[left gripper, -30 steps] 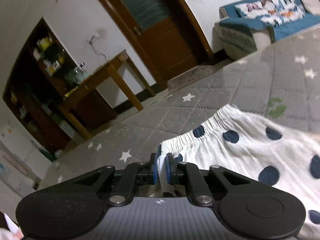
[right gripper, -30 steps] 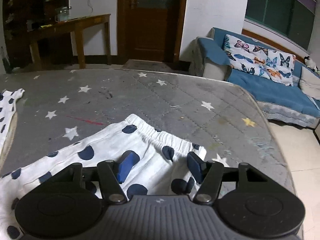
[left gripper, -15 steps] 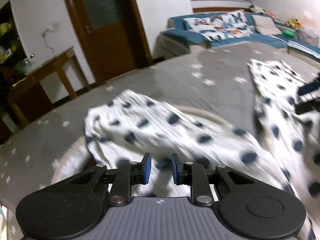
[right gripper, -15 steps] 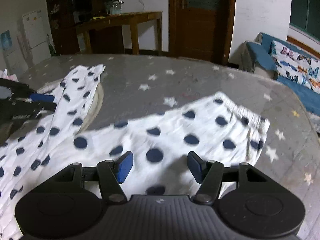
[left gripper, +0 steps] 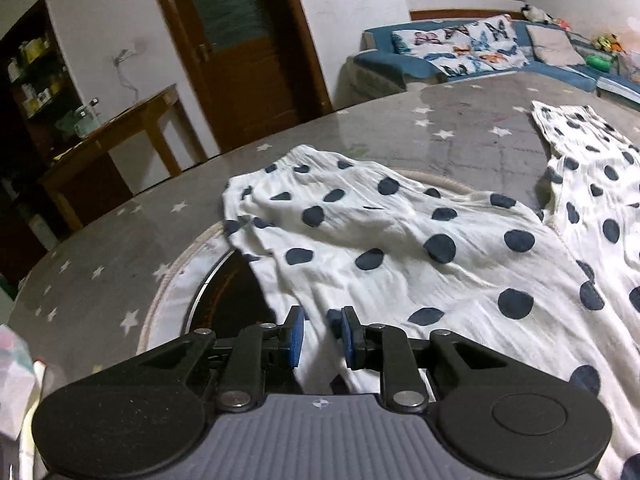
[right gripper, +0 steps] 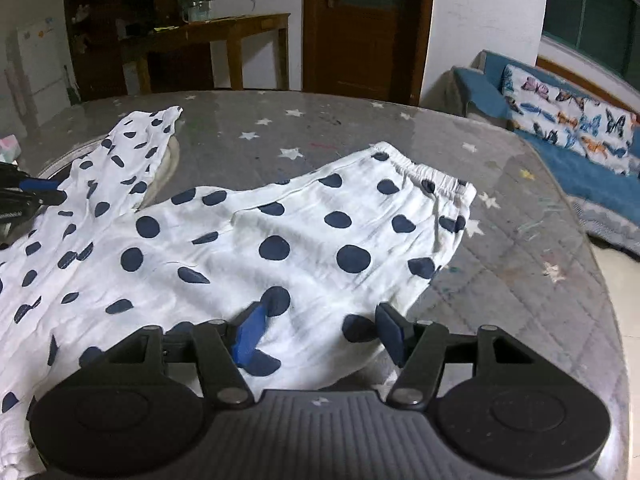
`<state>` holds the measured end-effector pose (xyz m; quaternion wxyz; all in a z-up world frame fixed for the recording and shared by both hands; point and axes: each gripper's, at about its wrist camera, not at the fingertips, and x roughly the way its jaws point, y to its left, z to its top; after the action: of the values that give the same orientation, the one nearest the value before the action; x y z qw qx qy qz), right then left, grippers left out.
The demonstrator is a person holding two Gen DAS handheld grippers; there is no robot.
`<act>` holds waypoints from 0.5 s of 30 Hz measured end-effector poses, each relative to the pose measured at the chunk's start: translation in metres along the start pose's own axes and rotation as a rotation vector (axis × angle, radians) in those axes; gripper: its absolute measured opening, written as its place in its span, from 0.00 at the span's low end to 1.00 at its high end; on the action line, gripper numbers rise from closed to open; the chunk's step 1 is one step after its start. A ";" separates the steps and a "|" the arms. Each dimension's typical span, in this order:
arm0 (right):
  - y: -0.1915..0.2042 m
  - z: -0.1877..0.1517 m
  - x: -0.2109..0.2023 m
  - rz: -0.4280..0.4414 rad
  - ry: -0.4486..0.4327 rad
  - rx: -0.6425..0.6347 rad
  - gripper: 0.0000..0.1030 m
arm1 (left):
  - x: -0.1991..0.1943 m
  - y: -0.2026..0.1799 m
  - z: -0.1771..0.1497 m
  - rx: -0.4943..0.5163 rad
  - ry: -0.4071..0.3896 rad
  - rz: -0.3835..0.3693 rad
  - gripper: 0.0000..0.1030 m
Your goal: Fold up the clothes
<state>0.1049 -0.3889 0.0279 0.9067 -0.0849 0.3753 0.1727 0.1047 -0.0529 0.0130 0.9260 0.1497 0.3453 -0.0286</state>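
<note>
**Spotted trousers lying spread on the starred table**

The white trousers (right gripper: 248,256) with dark blue dots are lying across the grey table (right gripper: 520,208) with its star pattern. In the right wrist view the elastic waistband (right gripper: 424,166) is resting near the far right edge of the table, and one leg (right gripper: 132,148) is stretching away to the far left. Part of the cloth is draping over a round turntable (left gripper: 172,280) set on the table.

The left gripper (left gripper: 320,336) is sitting low at the near edge of the cloth. Its blue pads (left gripper: 295,338) are standing narrowly apart with a fold of white cloth running between them; they are not pressing it.

The right gripper (right gripper: 320,332) is hovering over the seat of the trousers, its fingers spread wide and gripping nothing. Its pads (right gripper: 250,330) are showing just above the cloth; whether they are touching it is unclear.

Behind the table a wooden door (right gripper: 360,28), a wooden side table (right gripper: 224,36) and a blue sofa (right gripper: 580,152) with butterfly cushions are standing.
</note>
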 end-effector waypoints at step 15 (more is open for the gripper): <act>0.071 -0.037 -0.035 0.136 0.010 -0.150 0.62 | -0.070 -0.057 -0.049 0.169 -0.061 -0.110 0.25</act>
<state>0.0312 -0.3422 0.0248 0.8821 -0.1275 0.3709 0.2608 0.0116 -0.0966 0.0089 0.9172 0.2072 0.3212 -0.1128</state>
